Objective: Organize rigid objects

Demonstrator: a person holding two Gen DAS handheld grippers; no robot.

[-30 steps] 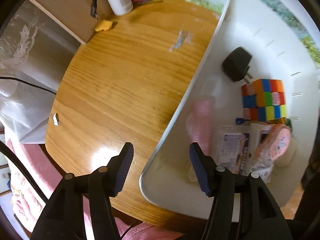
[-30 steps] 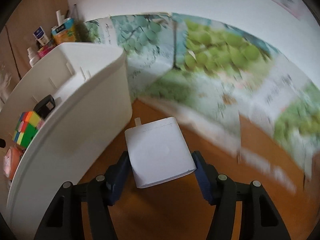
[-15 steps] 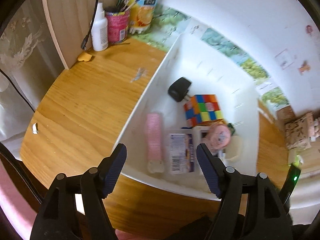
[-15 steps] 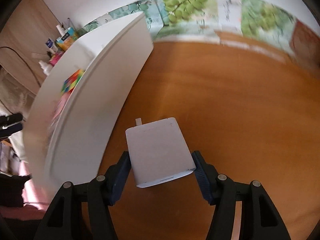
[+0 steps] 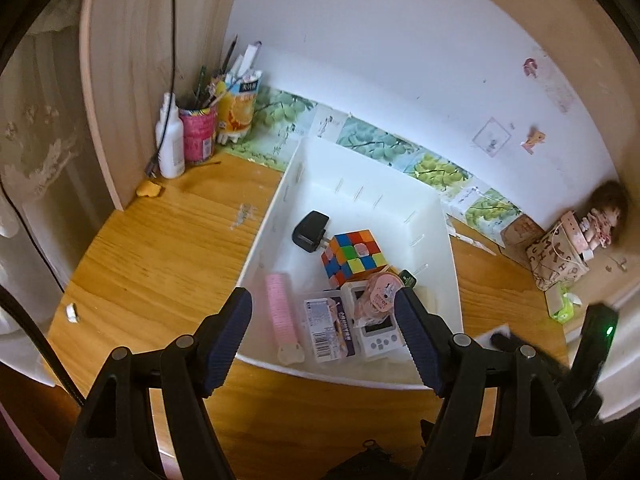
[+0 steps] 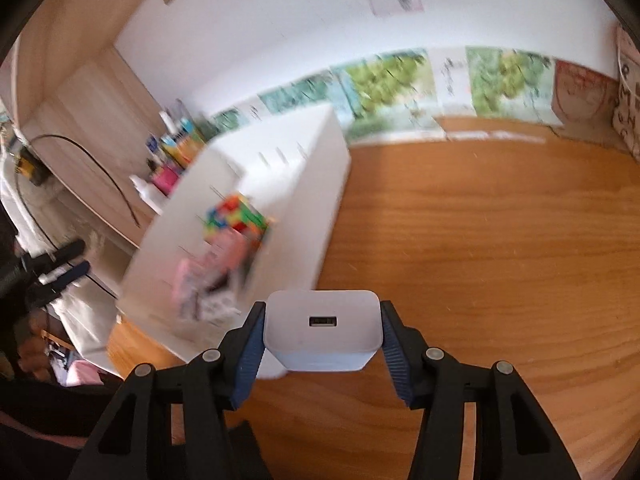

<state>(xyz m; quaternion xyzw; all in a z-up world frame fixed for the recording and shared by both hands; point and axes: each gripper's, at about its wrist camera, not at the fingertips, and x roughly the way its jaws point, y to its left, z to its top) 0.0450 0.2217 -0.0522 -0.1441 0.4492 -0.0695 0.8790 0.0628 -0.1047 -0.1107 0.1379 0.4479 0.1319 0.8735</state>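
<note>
Left tool hangs wide apart and empty above the near end of the white bin, which sits on the wooden desk. In the left wrist view the bin already holds a black plug toward its far side, a colour cube in the middle, and at the near end a pink comb, a labelled packet, a small white handheld device and a pink round pack. A white bottle and pen cups stand at the far left corner of the desk.

In the right wrist view, blurred on the bin side, the right tool carries a white charger block by its two flat sides, port face toward the camera, and its jaws are closing on it. The block is in the air over the desk, just right of the bin's near corner.

The charger looks stiff, light and smooth-shelled, so it may slip if pinched at its rounded edges; the broad flat sides, where the pads sit, are judged the best hold. It should tolerate a short drop into the bin's free far part.
</note>
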